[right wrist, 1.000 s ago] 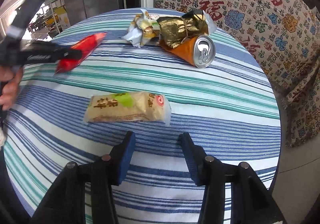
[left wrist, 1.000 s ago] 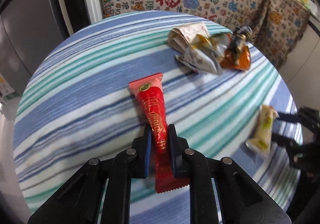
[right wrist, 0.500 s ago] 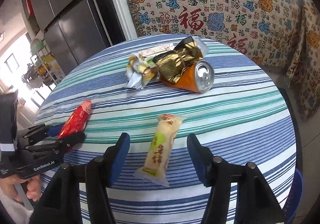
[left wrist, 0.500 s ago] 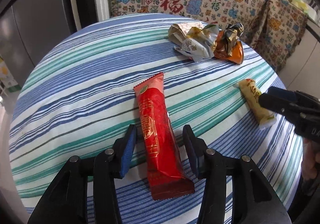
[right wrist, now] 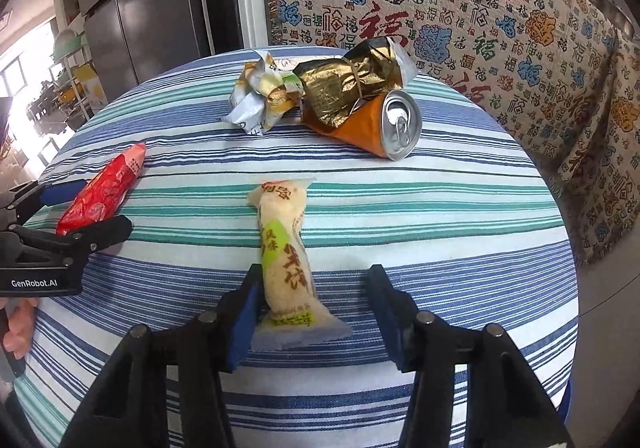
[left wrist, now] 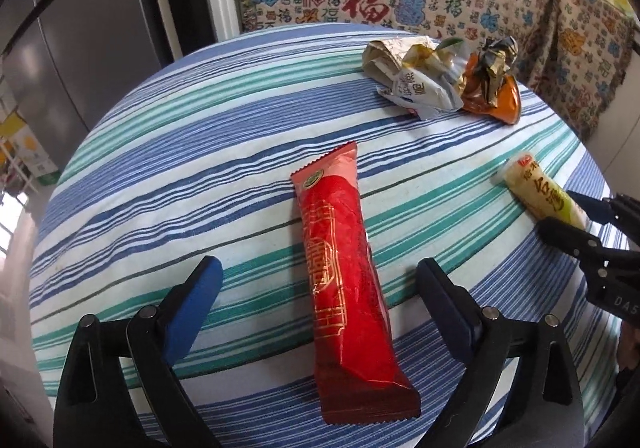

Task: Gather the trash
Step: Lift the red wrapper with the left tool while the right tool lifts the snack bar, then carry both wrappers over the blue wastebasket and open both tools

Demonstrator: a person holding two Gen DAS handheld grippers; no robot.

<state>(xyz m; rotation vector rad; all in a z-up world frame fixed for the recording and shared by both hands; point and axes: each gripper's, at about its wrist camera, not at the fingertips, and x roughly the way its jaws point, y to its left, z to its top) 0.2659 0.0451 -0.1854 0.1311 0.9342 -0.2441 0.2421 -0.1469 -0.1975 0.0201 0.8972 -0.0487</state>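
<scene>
Now my left gripper (left wrist: 318, 276) has let go: a second ago its blue pads were clamped on the long red foil snack wrapper (left wrist: 346, 280), and at this moment the jaws are opening wide, with the wrapper lying flat on the striped blue, teal and white tablecloth (left wrist: 200, 167) between them, clear of both pads. So that piece has been set down on the table rather than carried off, and I judge it still has to be collected.

My right gripper (right wrist: 314, 306) is doing the opposite. Its jaws are closing around the pale yellow sealed snack packet (right wrist: 286, 252), which a second ago lay crosswise ahead of the fingers and now runs lengthwise between them. The left pad sits against or just beside the packet's edge; the right pad stands apart from it, so I count no grip yet.

Further out, at the far side of the table, 3 other pieces sit bunched together and untouched: the crumpled white and silver wrapper (right wrist: 260, 99), the crumpled gold foil wrapper (right wrist: 352, 83) lying over the tipped orange drink can (right wrist: 376, 127). No bin shows in either view, so I cannot tell where any of this is meant to go.
</scene>
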